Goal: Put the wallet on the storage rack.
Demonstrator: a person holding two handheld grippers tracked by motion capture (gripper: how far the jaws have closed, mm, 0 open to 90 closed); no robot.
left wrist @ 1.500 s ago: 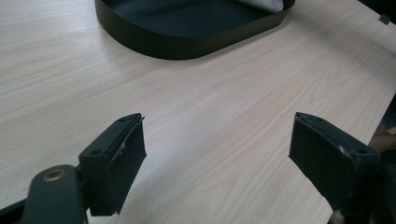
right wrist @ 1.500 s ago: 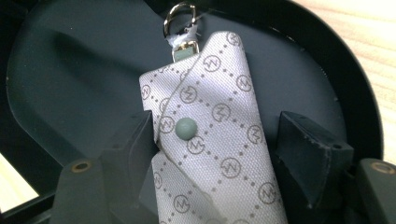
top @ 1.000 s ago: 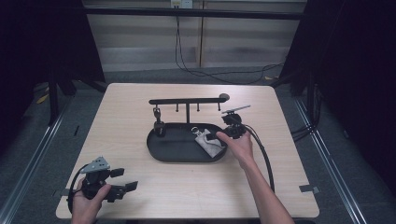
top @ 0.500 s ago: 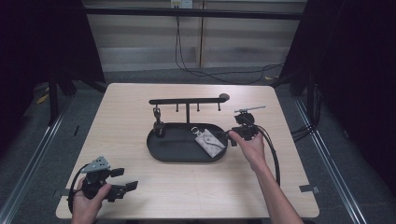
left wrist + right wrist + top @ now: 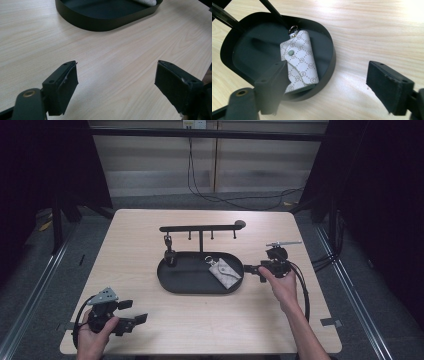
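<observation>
High view: my right gripper point(image 5: 251, 268) sits just off the tray's point(image 5: 172, 284) right end, fingers wide apart, empty. Key pouch point(image 5: 299, 65) lies in the tray's right half. Left gripper point(image 5: 136, 319), fingers spread and empty, near the bench's front-left corner (idle). Judged next: reach in and close on the pouch.

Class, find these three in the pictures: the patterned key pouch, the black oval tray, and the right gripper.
key pouch point(image 5: 299, 65), right gripper view, middle of its flap.
black oval tray point(image 5: 197, 291), high view, near rim.
right gripper point(image 5: 250, 268), high view, between its open jaws.

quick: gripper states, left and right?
Left gripper: open, holding nothing, over bare table.
Right gripper: open, holding nothing, beside the tray.
</observation>
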